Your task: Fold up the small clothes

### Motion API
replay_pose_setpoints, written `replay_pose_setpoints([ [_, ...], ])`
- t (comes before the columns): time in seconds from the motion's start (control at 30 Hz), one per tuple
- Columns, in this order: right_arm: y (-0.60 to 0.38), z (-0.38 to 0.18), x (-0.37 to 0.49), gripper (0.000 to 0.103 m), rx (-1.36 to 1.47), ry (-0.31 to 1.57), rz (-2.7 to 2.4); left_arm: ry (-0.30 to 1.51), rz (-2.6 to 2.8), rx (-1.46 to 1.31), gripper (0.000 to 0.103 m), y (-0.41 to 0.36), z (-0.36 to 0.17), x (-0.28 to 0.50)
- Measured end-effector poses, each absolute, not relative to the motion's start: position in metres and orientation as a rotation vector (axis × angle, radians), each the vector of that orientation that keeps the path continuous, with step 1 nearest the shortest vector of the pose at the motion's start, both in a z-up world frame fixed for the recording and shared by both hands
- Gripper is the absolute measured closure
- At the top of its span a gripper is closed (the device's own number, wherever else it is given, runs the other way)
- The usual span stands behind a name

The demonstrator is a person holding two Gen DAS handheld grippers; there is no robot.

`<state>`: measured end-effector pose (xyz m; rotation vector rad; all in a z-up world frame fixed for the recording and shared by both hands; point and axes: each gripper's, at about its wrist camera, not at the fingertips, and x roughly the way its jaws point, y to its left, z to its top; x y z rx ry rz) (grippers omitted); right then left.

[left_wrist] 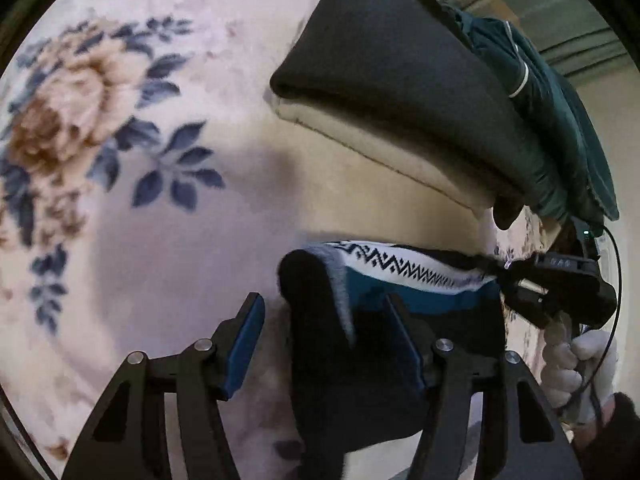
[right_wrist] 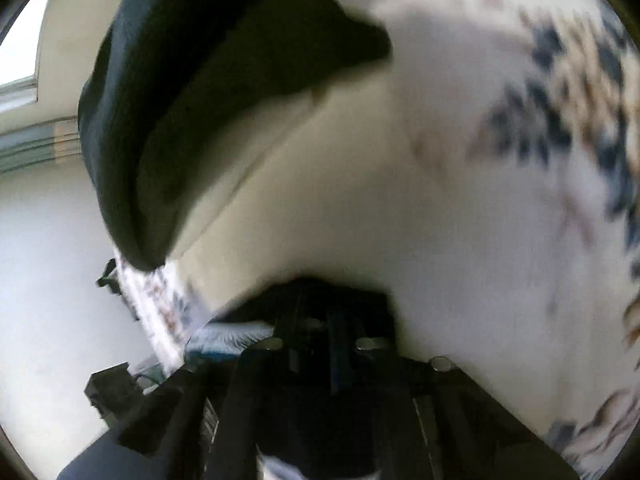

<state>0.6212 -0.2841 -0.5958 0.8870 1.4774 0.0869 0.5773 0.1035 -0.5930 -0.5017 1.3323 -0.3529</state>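
Observation:
A small dark knit garment [left_wrist: 404, 270] with a white zigzag band and a teal stripe lies on the floral blanket [left_wrist: 132, 128]. My left gripper [left_wrist: 326, 316] hovers over its left end, open, with the black edge of the cloth between the blue pads but not pinched. My right gripper [left_wrist: 503, 277], held by a white-gloved hand [left_wrist: 580, 364], is at the garment's right edge with its fingers together on the cloth. The right wrist view is blurred: the right gripper [right_wrist: 332, 318] shows closed fingers against dark cloth, with the patterned band [right_wrist: 228, 334] just to their left.
Just beyond the garment is a stack of folded clothes: a black piece [left_wrist: 400, 80] on a cream one [left_wrist: 384, 148], with a dark green garment [left_wrist: 560, 128] draped to the right. The stack also fills the upper left of the right wrist view [right_wrist: 192, 112]. Bare blanket spreads left.

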Motion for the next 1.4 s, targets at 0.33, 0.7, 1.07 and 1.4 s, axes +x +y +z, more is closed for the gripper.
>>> replay_pose_setpoints([
  [0.33, -0.296, -0.571, 0.622, 0.049, 0.811, 1.384, 0.092, 1.306, -0.409, -0.612, 0.047, 0.11, -0.604, 0.584],
  [0.7, -0.274, -0.589, 0.594, 0.099, 0.823, 1.426, 0.151, 1.176, -0.459, -0.429, 0.095, 0.084, -0.581, 0.6],
  [1.07, -0.272, -0.566, 0.6, 0.053, 0.691, 1.501, 0.091, 1.205, -0.4, -0.409, 0.057, 0.106, -0.547, 0.567],
  [1.4, -0.238, -0.527, 0.495, 0.053, 0.481, 1.502, 0.184, 1.252, -0.339, -0.244, 0.048, 0.068, -0.555, 0.491],
])
